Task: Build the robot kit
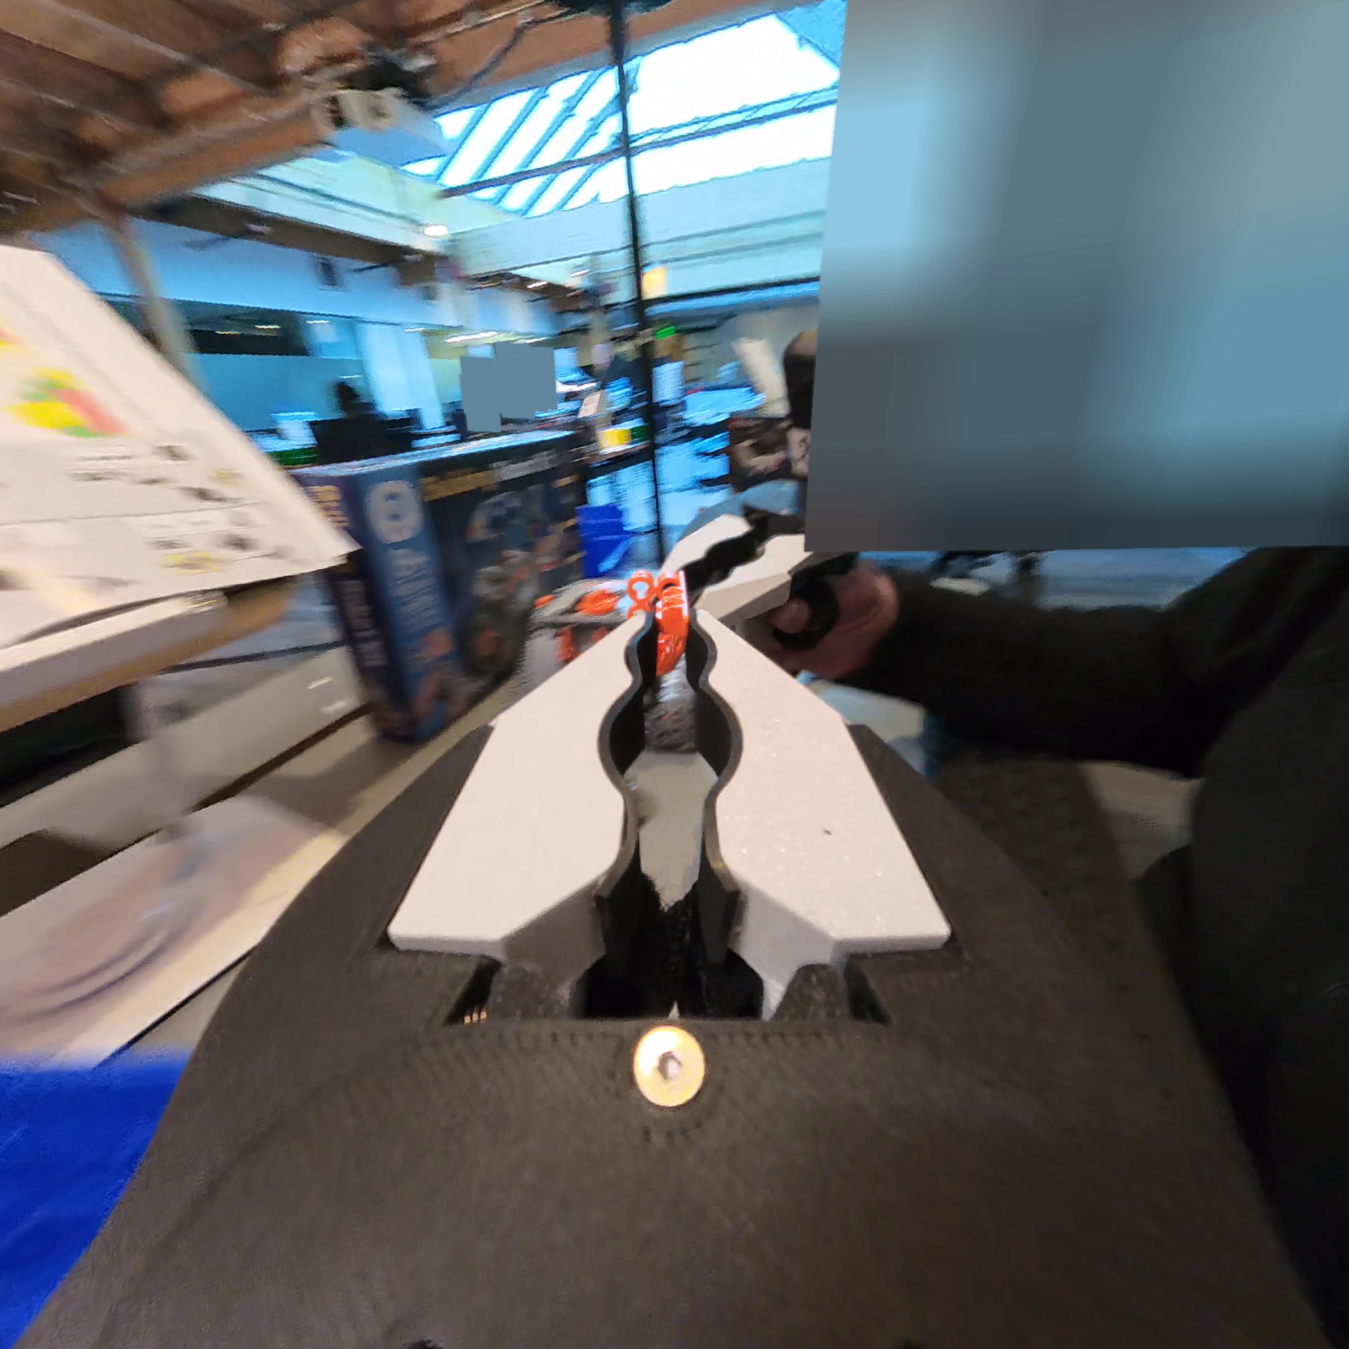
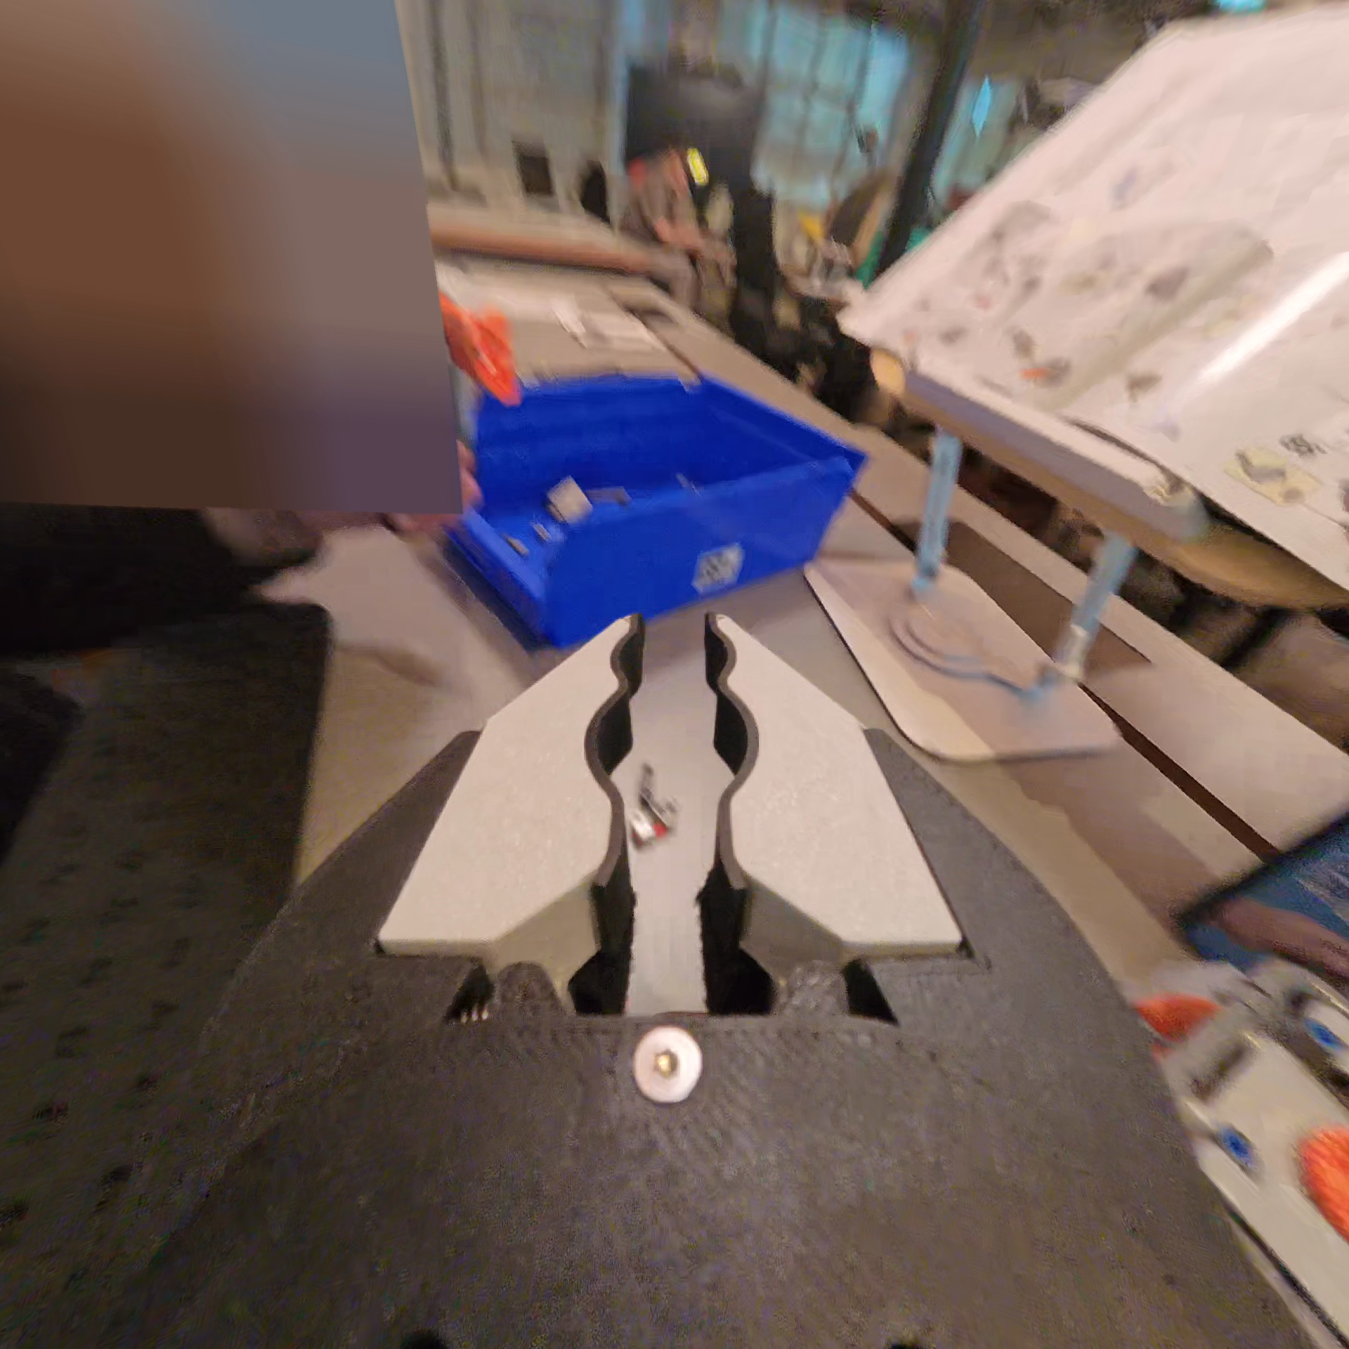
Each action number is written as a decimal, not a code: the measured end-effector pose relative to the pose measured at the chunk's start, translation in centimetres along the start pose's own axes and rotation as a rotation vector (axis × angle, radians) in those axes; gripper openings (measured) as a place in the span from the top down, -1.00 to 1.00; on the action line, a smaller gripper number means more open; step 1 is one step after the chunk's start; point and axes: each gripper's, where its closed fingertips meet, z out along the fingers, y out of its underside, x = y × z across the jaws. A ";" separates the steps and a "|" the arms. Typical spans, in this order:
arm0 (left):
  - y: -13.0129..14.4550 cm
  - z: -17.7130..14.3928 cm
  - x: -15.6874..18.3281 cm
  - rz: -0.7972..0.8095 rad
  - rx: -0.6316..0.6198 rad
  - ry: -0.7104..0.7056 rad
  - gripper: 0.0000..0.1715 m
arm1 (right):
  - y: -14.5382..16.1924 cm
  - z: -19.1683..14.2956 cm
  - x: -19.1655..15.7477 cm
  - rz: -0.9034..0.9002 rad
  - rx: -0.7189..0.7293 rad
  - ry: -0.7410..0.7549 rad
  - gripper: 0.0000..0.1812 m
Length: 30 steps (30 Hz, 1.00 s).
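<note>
My left gripper point(image 1: 670, 620) is shut on a small orange plastic part point(image 1: 660, 595), which sticks out past the fingertips and is held up in the air. The same orange part point(image 2: 483, 354) shows in the right wrist view, above the blue bin point(image 2: 657, 504). My right gripper point(image 2: 675, 626) is open by a narrow gap and empty, low over the grey table point(image 2: 839, 701). A small metal piece point(image 2: 650, 810) lies on the table below the gap between its fingers. In the left wrist view the right gripper point(image 1: 733, 558) is just behind the orange part, held by a hand point(image 1: 832, 613).
A tilted instruction sheet on a stand point(image 2: 1095, 255) is at the right, its base plate point(image 2: 971, 679) on the table; it also shows in the left wrist view point(image 1: 109, 452). A dark blue box point(image 1: 438, 584) stands upright. Packets with orange parts point(image 2: 1314, 1168) lie near right. Tip to tip, the grippers are about 11 cm apart.
</note>
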 end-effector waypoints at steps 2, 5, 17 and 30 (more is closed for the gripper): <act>0.3 -1.3 -0.3 0.041 -0.012 -0.066 0.96 | 1.9 0.8 1.3 -0.037 -0.150 0.071 0.82; 1.0 -2.5 -0.2 0.049 -0.001 -0.100 0.95 | 3.3 2.6 1.8 -0.057 -0.327 0.066 0.78; 0.4 -4.1 -0.2 0.023 0.055 -0.111 0.95 | 14.7 7.6 9.1 0.016 -1.097 0.082 0.78; -0.1 -3.9 0.5 0.000 0.078 -0.080 0.95 | 16.9 8.3 9.3 0.188 -1.130 -0.002 0.98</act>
